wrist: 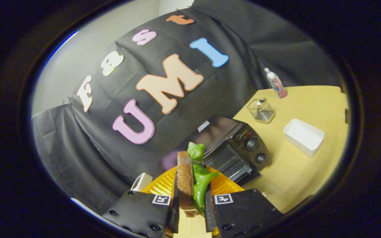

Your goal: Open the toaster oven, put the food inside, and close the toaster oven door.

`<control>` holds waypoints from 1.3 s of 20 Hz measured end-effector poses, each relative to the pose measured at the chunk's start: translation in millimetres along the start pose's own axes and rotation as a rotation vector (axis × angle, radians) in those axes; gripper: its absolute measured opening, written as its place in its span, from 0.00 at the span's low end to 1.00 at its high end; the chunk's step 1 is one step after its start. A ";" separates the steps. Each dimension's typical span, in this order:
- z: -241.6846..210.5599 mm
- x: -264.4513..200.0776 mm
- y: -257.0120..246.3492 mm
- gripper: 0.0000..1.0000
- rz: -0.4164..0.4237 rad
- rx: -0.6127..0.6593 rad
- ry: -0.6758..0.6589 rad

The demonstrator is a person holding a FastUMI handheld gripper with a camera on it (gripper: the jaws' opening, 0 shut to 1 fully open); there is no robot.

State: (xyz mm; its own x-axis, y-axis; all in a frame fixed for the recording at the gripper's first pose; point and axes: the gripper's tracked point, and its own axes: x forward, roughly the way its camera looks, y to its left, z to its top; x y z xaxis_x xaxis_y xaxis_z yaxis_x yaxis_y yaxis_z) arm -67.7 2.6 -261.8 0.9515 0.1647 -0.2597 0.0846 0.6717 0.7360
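My gripper [190, 206] is shut on the food, a brown bread slice [185, 180] stacked with a green lettuce-like piece [199, 178], which stands on edge between the fingers. An orange plate [225, 186] lies just below and behind the food. Beyond the fingers sits the black toaster oven [233, 145] with two round knobs [252, 144] on its right side. Its glass door [228, 163] appears lowered toward the table, and the cavity behind it is dark.
On the wooden table [309, 109] beyond the oven stand a small wire basket [261, 110], a white rectangular tray [303, 136] and a bottle [275, 83] near the wall. A white object [141, 181] sits left of the plate.
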 end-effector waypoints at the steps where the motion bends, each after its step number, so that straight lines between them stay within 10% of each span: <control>1: -4.5 0.8 -1.6 0.33 -0.002 0.011 0.007; 26: -96.0 90.1 -34.5 0.33 -0.072 0.356 0.089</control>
State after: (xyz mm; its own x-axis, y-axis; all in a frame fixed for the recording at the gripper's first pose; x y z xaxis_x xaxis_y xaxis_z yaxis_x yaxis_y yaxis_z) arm -13.2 63.6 -370.6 0.9113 0.1992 -0.3603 0.2626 0.3928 0.8813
